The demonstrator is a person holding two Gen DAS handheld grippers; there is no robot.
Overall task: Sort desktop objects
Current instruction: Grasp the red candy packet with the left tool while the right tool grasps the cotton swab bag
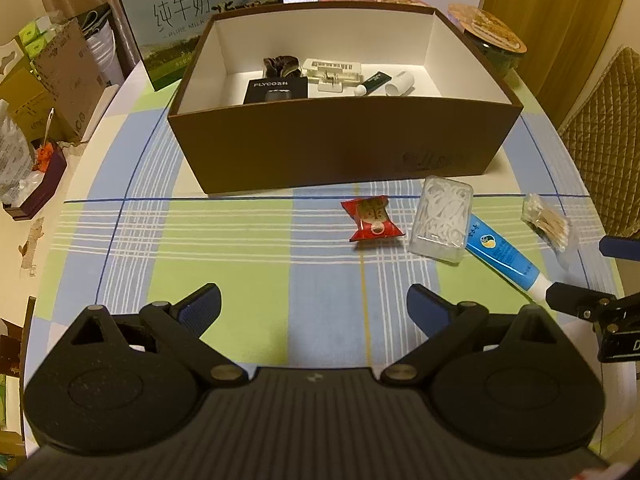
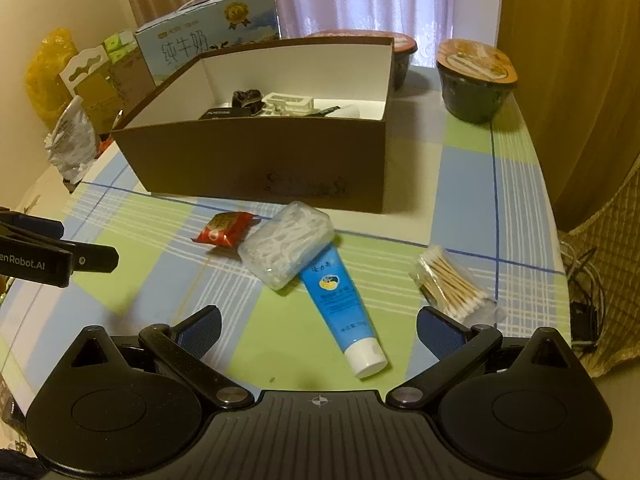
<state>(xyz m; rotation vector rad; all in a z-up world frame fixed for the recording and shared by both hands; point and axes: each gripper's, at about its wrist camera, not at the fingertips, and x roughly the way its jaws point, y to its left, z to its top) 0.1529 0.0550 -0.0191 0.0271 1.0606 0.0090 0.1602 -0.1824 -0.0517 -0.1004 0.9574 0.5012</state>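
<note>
Both claws stood wide apart and empty over a checked tablecloth (image 2: pixel 472 184). The right gripper (image 2: pixel 318 326) hung just short of a blue tube (image 2: pixel 340 300) whose white cap pointed back at it; the left gripper (image 1: pixel 314 306) waited over bare cloth, well left of the clutter.

Four things remained in front of the brown box (image 1: pixel 340 148): a red sachet (image 1: pixel 374 219), a clear case (image 2: pixel 286 246) of white floss picks, the tube and a bag of cotton swabs (image 2: pixel 454 286). The case lay on the tube's far end and touched the sachet; the swabs lay apart to the right. Inside the box, already stowed, sat a black carton, a dark scrunchie, a white plastic piece and two small tubes.

The tube looked light and soft-walled, likely to dent or slide under a hard pinch. The firmest hold seemed to be across the body just above the cap, the end free of the case. Lifting it would probably tip the case, which appeared rigid, smooth and slippery, best taken across its short sides. The sachet and swab bag looked almost weightless and crinkly, so either would want a low, flat pinch at the middle.
</note>
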